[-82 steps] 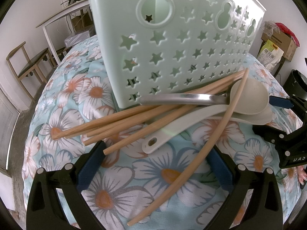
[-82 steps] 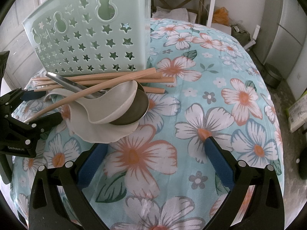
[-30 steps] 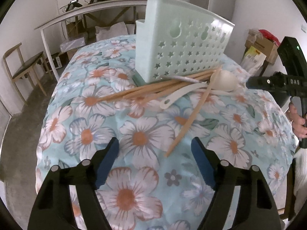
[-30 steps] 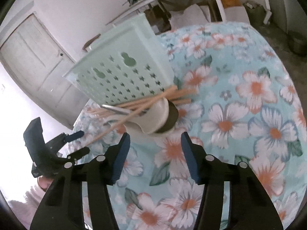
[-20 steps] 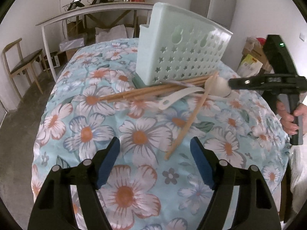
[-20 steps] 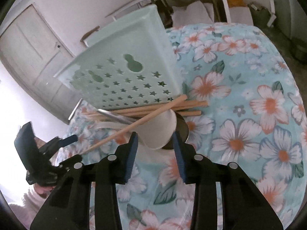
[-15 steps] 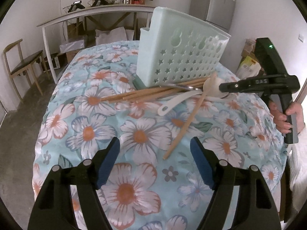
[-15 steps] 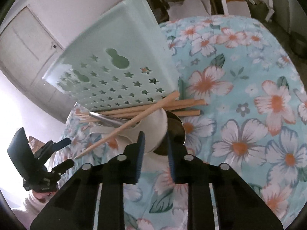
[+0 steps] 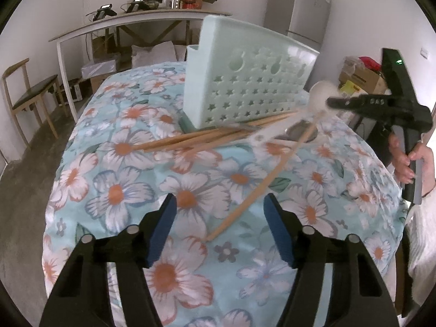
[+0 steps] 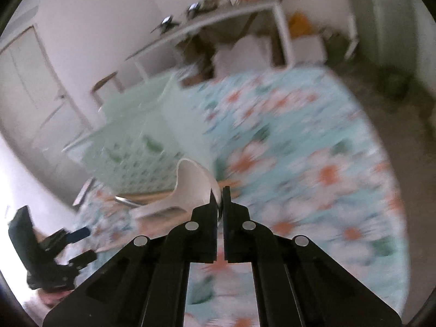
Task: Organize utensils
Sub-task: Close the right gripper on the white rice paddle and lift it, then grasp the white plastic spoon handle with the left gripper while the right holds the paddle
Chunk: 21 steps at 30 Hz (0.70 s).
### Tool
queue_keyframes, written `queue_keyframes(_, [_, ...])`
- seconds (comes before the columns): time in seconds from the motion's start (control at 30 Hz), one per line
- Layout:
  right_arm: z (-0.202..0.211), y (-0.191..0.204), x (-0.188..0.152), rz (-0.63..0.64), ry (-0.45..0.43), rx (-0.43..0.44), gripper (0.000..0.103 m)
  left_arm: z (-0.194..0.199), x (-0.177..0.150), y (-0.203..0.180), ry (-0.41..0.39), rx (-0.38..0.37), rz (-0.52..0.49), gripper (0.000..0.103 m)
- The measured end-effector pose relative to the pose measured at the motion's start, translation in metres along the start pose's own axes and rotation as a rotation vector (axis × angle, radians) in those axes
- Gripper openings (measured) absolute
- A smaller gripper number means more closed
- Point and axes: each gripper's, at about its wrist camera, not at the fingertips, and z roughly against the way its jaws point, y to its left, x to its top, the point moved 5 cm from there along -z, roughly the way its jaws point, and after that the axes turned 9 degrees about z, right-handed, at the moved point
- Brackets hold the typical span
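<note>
A mint plastic basket with star holes stands on a floral tablecloth. Several wooden chopsticks lie in front of it, one slanting toward me. A metal spoon bowl lies by them. My right gripper is shut on the rim of a white ladle-like spoon and holds it lifted, handle sloping down; it shows blurred in the left wrist view. My left gripper is open and empty, back from the chopsticks. The right wrist view is motion-blurred.
The floral tablecloth covers a round table. A white desk and a wooden chair stand behind on the left. A grey fridge and boxes are at the back right.
My right gripper has closed on the white spoon's rim and lifted it off the pile. The metal spoon bowl beneath now shows. My left gripper has pulled back from the table.
</note>
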Motion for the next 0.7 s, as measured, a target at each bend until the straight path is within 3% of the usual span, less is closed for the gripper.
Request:
queue_keyframes(0.2, [0.046, -0.027, 0.014, 0.040, -0.132, -0.223, 0.001, -0.005, 0.007, -0.014, -0.004, -0.033, -0.027, 0.055])
queue_keyframes(0.37, [0.070, -0.053, 0.012, -0.029, -0.193, -0.264, 0.001, -0.008, 0.019, -0.042, -0.032, -0.066, -0.150, 0.049])
queue_keyframes(0.47, [0.083, -0.073, 0.008, -0.083, -0.222, -0.309, 0.001, -0.017, 0.028, -0.068, -0.056, -0.044, -0.308, 0.038])
queue_keyframes(0.53, [0.083, -0.080, 0.002, -0.123, -0.209, -0.295, 0.001, -0.027, 0.032, -0.080, -0.064, -0.009, -0.409, 0.030])
queue_keyframes(0.63, [0.079, -0.091, -0.002, -0.150, -0.191, -0.292, 0.001, -0.050, 0.038, -0.090, -0.027, 0.012, -0.521, 0.026])
queue_keyframes(0.7, [0.076, -0.094, -0.002, -0.159, -0.181, -0.278, 0.001, -0.067, 0.038, -0.094, 0.039, -0.003, -0.592, 0.026])
